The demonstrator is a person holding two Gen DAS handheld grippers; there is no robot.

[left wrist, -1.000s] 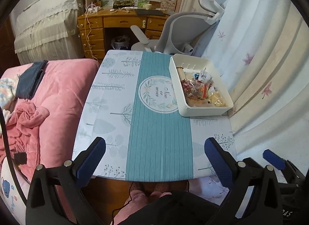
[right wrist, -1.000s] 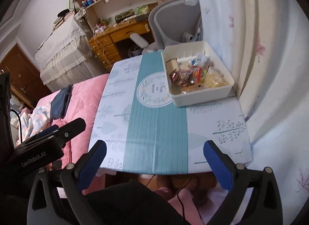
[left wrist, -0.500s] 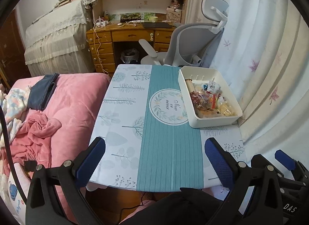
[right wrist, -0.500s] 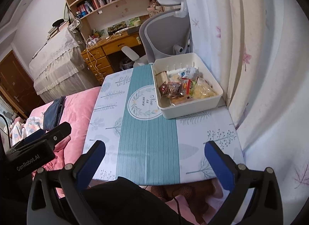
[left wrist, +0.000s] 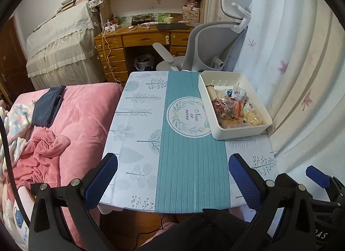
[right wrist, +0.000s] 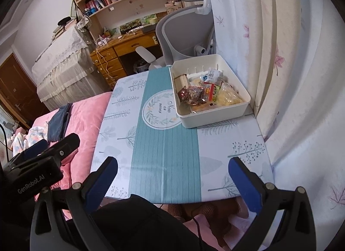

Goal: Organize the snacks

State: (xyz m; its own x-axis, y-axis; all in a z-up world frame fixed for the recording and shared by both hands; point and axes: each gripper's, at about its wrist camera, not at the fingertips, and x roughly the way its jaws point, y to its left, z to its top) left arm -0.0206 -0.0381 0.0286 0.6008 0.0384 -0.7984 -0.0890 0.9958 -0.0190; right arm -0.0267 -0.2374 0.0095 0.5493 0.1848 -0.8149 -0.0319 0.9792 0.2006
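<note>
A white bin [left wrist: 239, 130] [right wrist: 215, 116] stands at the far right of the table and holds several wrapped snacks [left wrist: 232, 106] [right wrist: 204, 92], among them a dark red packet [right wrist: 190, 94] and yellow pieces [right wrist: 228, 96]. My left gripper [left wrist: 172, 177] is open and empty, held back over the table's near edge. My right gripper [right wrist: 172, 177] is also open and empty, near the same edge. Both are well short of the bin.
The small table [left wrist: 138, 134] wears a white and teal leaf-print cloth. A pink bed [left wrist: 82, 110] with clothes lies at its left. A curtain [left wrist: 301, 67] hangs at the right. A grey office chair [left wrist: 215, 44] and a wooden desk [left wrist: 138, 39] stand beyond.
Both grippers have pulled back and risen from the table, so it looks smaller and more of the room shows. The jaws stayed open. The bin has not moved.
</note>
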